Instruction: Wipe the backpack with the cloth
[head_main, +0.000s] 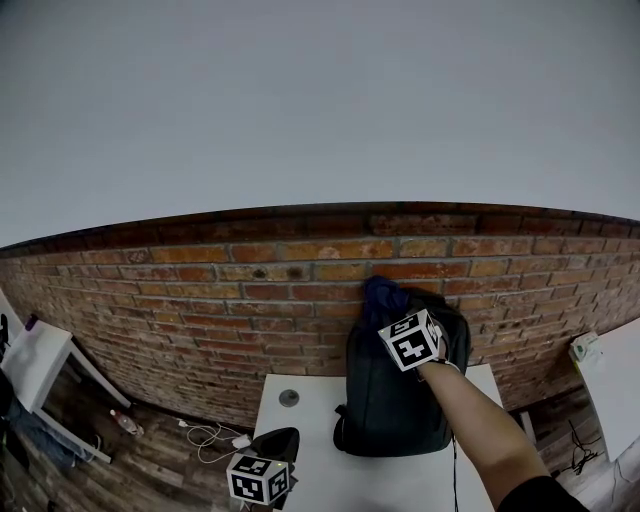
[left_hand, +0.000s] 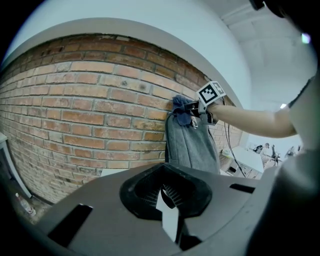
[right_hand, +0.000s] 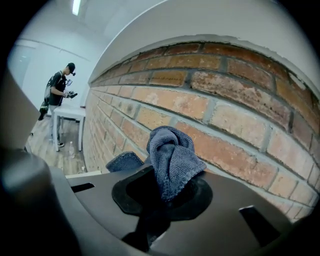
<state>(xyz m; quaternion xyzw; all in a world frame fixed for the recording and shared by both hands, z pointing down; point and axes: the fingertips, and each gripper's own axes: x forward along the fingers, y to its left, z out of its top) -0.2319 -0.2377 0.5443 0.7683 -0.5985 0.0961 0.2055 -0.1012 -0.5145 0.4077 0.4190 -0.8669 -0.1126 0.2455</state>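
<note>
Up close, the right gripper (right_hand: 167, 194) shows little of its own jaw tips: they are buried under the cloth (right_hand: 172, 160), which they pinch in a bunched, folded wad. From that gripper's view only a rounded sliver of the backpack (head_main: 395, 400) shows, just left of the cloth. In the head view the gripper's marker cube and the person's forearm cover part of the bag's upper right side, and the left gripper (left_hand: 167, 200) is cut off by the bottom edge.

The cloth is blue-grey with a fine looped weave, its folds standing up out of the jaws. The backpack is dark grey and stands upright on the white table (head_main: 300, 440), its back against the brick wall (head_main: 200, 290).

The cloth sits at the very top of the backpack, touching it, close to the bricks, with the right gripper just beside the bag's upper right corner. The left gripper is low over the table's near edge, well apart from the bag; its jaws stand slightly apart with nothing between them, a strip of white table showing through the gap.
</note>
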